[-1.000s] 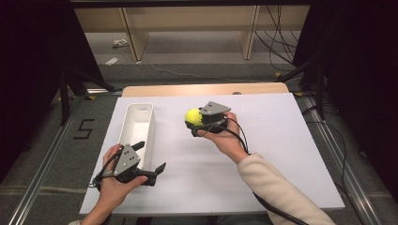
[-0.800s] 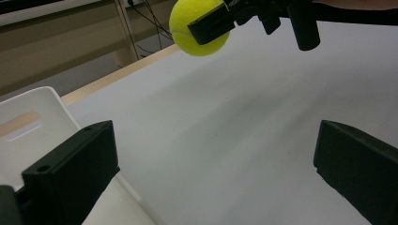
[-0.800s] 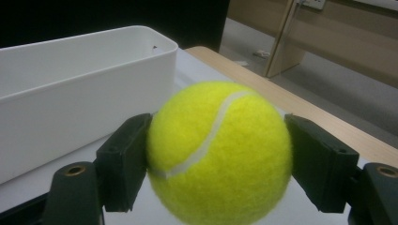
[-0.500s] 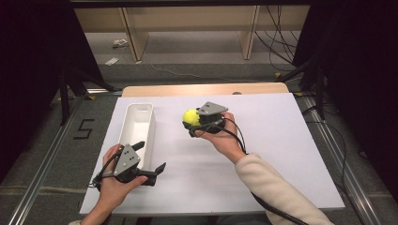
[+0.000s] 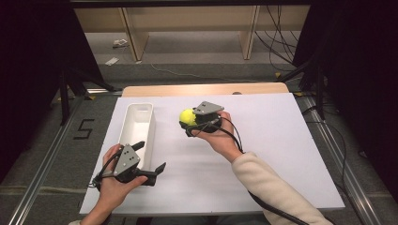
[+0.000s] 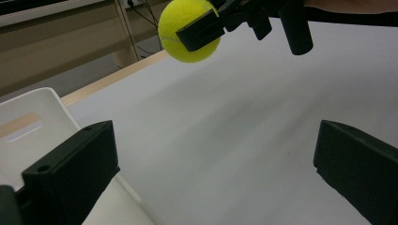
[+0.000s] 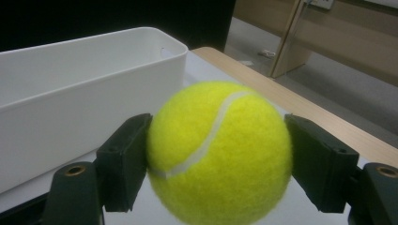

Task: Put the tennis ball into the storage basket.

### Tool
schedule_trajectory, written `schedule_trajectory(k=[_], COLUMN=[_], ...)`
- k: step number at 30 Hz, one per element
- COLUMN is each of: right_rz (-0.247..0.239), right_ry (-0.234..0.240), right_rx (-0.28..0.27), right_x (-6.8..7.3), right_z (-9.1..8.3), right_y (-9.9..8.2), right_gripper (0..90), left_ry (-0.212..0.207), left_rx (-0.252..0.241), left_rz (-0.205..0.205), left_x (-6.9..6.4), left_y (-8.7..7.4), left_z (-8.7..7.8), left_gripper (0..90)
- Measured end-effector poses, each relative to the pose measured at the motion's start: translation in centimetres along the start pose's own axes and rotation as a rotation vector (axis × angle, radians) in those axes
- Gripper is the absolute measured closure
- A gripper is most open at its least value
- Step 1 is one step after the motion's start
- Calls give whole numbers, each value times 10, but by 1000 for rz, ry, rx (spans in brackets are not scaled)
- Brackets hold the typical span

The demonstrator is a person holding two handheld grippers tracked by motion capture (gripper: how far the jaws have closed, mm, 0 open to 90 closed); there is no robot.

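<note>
Ball [image 5: 187, 116] nearer one bin [image 5: 137, 125]

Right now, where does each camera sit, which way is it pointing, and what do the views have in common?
High view: fixed above the person's side, looking forward and down on the table; both forearms and both grippers show, left gripper, right gripper.
Left gripper view: rides the left gripper, looking between its open fingers across the table toward the held tennis ball.
Right gripper view: rides the right gripper, facing the white bin.
Shared: all three show the ball and the bin.
</note>
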State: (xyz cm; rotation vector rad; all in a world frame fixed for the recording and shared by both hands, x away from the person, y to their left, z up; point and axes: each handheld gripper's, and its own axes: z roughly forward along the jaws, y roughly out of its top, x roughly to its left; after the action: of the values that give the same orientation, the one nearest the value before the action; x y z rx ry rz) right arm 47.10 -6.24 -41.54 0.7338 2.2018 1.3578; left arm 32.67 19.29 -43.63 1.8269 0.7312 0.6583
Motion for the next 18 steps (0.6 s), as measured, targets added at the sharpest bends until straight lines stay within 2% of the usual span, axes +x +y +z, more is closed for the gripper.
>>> schedule_trajectory(k=[18], right_rz=[-9], right_ry=[9], right_rx=[-3], right_x=[5], right_z=[7], right_y=[10], right_gripper=[272], left_ry=[0], left_rx=[-1], left_rz=[1], left_x=[0], left_y=[0], left_z=[0], left_gripper=[0])
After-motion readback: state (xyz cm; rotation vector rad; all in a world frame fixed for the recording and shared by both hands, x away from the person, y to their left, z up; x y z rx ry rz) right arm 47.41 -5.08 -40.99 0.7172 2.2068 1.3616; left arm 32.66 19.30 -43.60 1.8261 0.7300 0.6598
